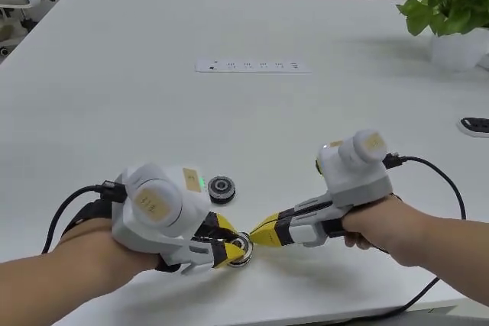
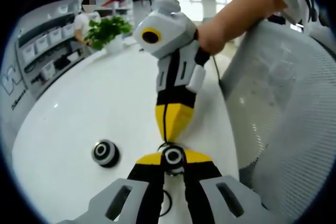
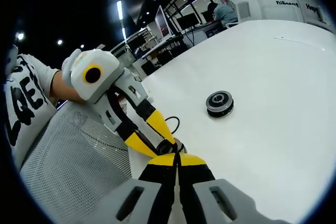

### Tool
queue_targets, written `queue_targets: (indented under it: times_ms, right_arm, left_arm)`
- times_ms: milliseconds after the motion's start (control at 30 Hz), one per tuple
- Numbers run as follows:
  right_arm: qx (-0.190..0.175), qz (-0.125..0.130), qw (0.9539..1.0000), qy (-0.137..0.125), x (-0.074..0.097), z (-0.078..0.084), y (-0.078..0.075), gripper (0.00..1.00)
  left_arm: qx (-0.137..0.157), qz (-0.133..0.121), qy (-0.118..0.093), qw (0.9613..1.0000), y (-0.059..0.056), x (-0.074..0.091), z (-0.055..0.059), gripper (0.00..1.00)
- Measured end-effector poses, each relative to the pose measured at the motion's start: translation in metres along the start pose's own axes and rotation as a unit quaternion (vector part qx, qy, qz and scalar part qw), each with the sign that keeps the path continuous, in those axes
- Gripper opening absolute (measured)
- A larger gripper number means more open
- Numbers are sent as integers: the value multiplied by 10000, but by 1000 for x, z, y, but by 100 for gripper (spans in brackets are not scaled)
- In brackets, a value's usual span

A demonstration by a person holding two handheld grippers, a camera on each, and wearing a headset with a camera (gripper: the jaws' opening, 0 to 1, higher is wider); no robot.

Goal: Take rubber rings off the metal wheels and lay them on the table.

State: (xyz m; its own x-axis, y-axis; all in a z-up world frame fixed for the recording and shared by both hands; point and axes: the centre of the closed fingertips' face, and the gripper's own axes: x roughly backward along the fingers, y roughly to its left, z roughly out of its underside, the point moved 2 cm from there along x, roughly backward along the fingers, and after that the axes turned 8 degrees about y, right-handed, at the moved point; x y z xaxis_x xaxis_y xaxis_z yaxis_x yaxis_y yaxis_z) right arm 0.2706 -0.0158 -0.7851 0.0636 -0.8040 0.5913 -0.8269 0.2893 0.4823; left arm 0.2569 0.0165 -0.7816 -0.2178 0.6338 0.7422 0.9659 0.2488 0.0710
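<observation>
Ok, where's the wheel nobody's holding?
In the head view the free wheel sits on the table, just beyond the left tool and the held wheel, touching neither; lower left in the left gripper view.

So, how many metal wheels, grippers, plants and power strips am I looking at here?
Metal wheels: 2, the held wheel and the loose wheel
Grippers: 2, the left gripper and the right gripper
Potted plant: 1
Power strip: 1
Total: 6
</observation>
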Motion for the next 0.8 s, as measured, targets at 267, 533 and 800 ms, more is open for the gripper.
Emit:
queue_targets:
  times_ms: [267, 533, 800]
  right_arm:
    - [-49, -108, 9999, 5, -3, -2, 4, 0]
    - [-36, -223, 9997, 27, -4, -2, 8, 0]
    - [-62, -311, 9995, -6, -4, -2, 10, 0]
  left_arm:
    - [15, -1, 13, 10000, 0, 0, 0, 13]
    - [-7, 27, 6, 10000, -2, -1, -1, 13]
    - [-2, 35, -1, 10000, -2, -1, -1, 13]
